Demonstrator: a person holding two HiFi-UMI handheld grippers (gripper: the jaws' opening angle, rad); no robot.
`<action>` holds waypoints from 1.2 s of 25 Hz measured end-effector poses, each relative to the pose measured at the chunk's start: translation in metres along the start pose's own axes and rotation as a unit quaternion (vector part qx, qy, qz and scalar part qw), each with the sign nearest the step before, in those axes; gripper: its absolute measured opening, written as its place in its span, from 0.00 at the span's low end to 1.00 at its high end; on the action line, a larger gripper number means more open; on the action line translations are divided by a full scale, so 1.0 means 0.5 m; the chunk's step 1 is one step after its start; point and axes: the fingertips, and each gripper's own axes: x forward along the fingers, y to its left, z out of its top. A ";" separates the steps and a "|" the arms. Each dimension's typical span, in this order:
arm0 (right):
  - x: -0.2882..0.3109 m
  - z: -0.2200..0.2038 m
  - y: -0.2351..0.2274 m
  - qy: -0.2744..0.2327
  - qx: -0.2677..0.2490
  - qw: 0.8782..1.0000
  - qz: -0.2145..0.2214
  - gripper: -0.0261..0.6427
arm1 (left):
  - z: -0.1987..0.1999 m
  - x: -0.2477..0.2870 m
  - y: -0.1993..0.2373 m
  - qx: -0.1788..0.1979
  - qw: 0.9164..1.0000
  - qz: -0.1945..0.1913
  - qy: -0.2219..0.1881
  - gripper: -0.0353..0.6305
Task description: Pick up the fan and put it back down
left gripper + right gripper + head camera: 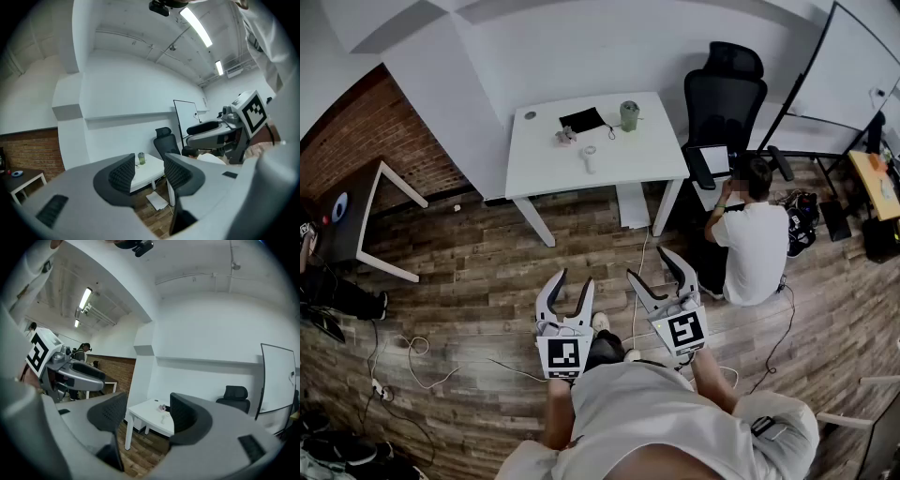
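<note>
Two grippers (574,278) (648,262), two tables (656,150) (356,225), one fan (589,157)

— White tabletop (539,159); on it a black pouch (582,120), a green cup (629,115) and a small white fan (589,159).
— Brown wood-grain floor (478,281). Red brick wall (347,141) at ten o'clock.
— Pale grey left tool (575,278) and right tool (646,262), with black-and-white square markers.
— Black chair (724,94) at one o'clock.

Looks out between the parted, empty jaws of the left gripper (149,156) onto a white desk (150,170) carrying a green cup (141,158). Takes in a black office chair (165,140) just beyond, a whiteboard (187,117) behind it, and the right gripper (188,135) at right.
</note>
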 end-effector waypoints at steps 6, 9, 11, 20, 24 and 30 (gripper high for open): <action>0.060 -0.016 -0.013 0.004 0.001 1.000 0.003 0.49 | -0.003 0.054 0.041 0.002 1.000 0.002 -0.009 0.33; 0.094 -0.019 -0.025 0.005 0.000 1.000 0.003 0.49 | -0.001 0.087 0.064 0.004 1.000 0.001 -0.012 0.33; 0.119 -0.019 -0.033 0.004 -0.003 1.000 0.001 0.49 | -0.004 0.108 0.083 0.005 1.000 0.000 -0.012 0.33; 0.237 -0.019 -0.076 0.004 -0.010 1.000 -0.017 0.49 | -0.014 0.210 0.171 0.004 1.000 -0.010 -0.022 0.33; 0.288 -0.029 -0.092 0.008 0.001 1.000 -0.026 0.48 | -0.022 0.256 0.205 0.006 1.000 -0.019 -0.023 0.33; 0.353 -0.034 -0.108 0.014 0.005 0.999 -0.043 0.48 | -0.027 0.309 0.254 0.008 0.999 -0.036 -0.028 0.33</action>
